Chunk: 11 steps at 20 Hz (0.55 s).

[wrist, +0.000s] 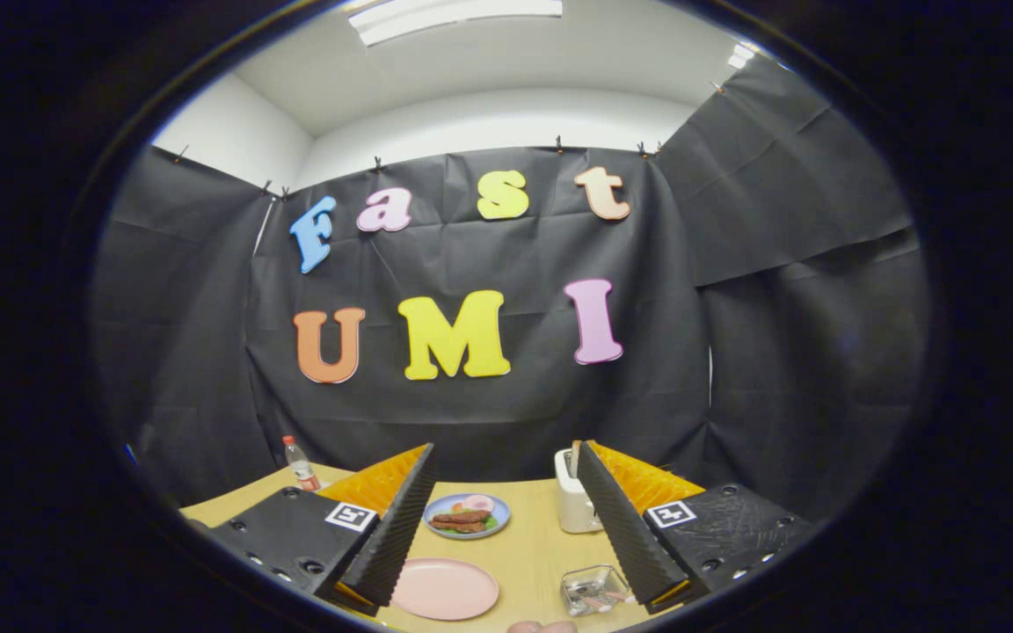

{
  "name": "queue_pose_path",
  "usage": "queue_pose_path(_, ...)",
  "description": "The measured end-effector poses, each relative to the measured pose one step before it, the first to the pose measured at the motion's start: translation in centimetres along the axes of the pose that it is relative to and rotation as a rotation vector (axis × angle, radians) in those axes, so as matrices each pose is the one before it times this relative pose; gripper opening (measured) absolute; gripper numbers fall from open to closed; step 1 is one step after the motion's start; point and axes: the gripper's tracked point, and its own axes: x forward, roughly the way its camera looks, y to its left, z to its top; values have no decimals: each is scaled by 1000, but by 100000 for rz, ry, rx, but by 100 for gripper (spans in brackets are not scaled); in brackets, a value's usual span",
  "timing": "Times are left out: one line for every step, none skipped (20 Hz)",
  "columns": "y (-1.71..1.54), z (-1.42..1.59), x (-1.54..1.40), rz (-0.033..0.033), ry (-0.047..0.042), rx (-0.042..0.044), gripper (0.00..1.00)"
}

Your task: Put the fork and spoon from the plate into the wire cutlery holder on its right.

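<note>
My gripper (504, 453) is held above the wooden table (533, 545), open, with a wide gap and nothing between its black ridged fingers (401, 519). Below the gap, close to the left finger, lies a pink plate (445, 587) whose surface looks bare. To the right of the plate, beside the right finger, stands the small wire cutlery holder (593, 589). Something shiny and pale lies inside it, too small to make out.
Beyond the pink plate sits a blue plate of food (467, 514). A white toaster (575, 503) stands just behind the right finger. A small bottle with a red cap (300, 463) is at the table's far left. Part of a hand (542, 627) shows at the near edge.
</note>
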Motion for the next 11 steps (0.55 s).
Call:
queue_pose_path(7, 158, -147, 228, -363, -275, 96)
queue_pose_path(-9, 185, -36, 3, -359, -408, 96)
queue_pose_path(4, 2, 83, 27, -349, 25, 95)
queue_pose_path(35, 218, 63, -185, -15, 198, 95)
queue_pose_path(-38, -69, -68, -117, 249, 447, 95)
queue_pose_path(36, 110, 38, -73, 466, 475, 95)
queue_pose_path(44, 183, -20, 86, 170, 242, 95)
queue_pose_path(-30, 97, -62, -127, -198, -198, 95)
queue_pose_path(-161, 44, -56, -244, -403, -274, 96)
queue_pose_path(-85, 139, 10, -181, -159, -300, 95)
queue_pose_path(105, -25, -38, -86, 125, -62, 95)
